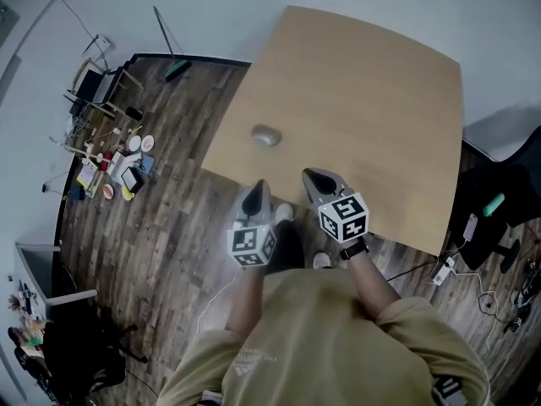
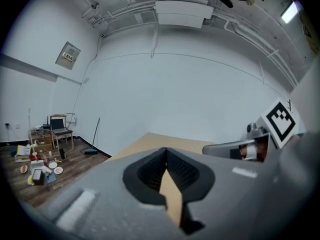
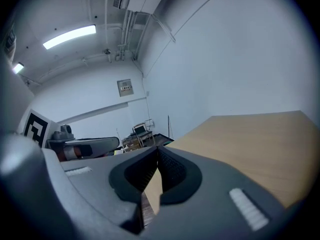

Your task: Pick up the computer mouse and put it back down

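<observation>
A grey computer mouse point(image 1: 265, 135) lies near the left edge of the light wooden table point(image 1: 372, 100). My left gripper point(image 1: 258, 186) hangs over the table's near edge, a short way in front of the mouse, apart from it. Its jaws meet at the tip with nothing between them point(image 2: 166, 151). To its right my right gripper point(image 1: 312, 175) is over the table, also shut and empty point(image 3: 158, 149). Neither gripper view shows the mouse. Each gripper view shows the other gripper beside it: the right gripper point(image 2: 250, 146) and the left gripper point(image 3: 85, 146).
Dark wood floor surrounds the table. Small clutter point(image 1: 118, 155) and a chair with a laptop point(image 2: 59, 129) stand at the left by the wall, with a broom point(image 1: 173, 62) leaning nearby. A power strip with cables point(image 1: 444, 267) and a black chair point(image 1: 499, 201) are at the right.
</observation>
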The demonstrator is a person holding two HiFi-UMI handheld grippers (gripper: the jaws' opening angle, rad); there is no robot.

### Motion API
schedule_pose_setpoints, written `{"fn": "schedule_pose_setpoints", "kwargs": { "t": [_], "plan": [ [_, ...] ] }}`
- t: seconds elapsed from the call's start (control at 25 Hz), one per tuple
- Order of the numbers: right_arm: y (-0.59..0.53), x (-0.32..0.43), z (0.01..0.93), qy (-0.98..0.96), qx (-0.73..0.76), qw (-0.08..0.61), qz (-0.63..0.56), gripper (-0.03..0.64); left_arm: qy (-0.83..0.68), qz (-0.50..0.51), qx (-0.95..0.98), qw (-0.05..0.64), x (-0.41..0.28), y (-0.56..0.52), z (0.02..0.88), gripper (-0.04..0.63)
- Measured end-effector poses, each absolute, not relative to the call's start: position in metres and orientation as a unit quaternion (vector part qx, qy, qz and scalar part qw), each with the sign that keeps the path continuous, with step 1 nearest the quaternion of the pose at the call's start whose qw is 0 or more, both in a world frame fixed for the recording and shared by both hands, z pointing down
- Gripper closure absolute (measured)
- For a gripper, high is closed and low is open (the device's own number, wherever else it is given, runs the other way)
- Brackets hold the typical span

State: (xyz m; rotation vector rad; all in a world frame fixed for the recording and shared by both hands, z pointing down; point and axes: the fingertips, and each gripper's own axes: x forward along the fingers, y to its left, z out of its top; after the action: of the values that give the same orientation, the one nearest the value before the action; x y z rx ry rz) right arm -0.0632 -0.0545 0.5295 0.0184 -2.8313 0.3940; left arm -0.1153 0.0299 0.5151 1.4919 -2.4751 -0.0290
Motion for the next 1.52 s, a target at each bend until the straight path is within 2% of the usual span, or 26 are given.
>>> {"fn": "schedule_pose_setpoints", "kwargs": {
  "t": [0.36,0.64,0.88,1.08,1.32,1.52],
  "plan": [
    [-0.070,-0.211,0.589,-0.960,-0.047,0.259,0.095,0.603,-0.836,-0.008,0.521,0.173,-0.244,-0.008,0.551,0.594],
    [-0.076,-0.290,0.652,-0.935,-0.082,0.339,0.066,0.577,-0.832,-0.003,0.508,0.226,-0.314,-0.014,0.597,0.594],
    [-0.079,-0.331,0.708,-0.906,-0.093,0.409,0.053,0.480,-0.824,-0.005,0.501,0.266,-0.355,-0.007,0.629,0.594],
    [-0.078,-0.345,0.742,-0.881,-0.102,0.461,0.002,0.308,-0.814,-0.014,0.501,0.294,-0.370,-0.001,0.652,0.594],
    [-0.085,-0.352,0.773,-0.856,-0.103,0.506,-0.017,0.290,-0.802,-0.015,0.515,0.302,-0.382,-0.006,0.664,0.594],
    [-0.087,-0.352,0.781,-0.850,-0.114,0.513,-0.025,0.319,-0.796,-0.008,0.523,0.306,-0.379,-0.011,0.671,0.594]
  ]
}}
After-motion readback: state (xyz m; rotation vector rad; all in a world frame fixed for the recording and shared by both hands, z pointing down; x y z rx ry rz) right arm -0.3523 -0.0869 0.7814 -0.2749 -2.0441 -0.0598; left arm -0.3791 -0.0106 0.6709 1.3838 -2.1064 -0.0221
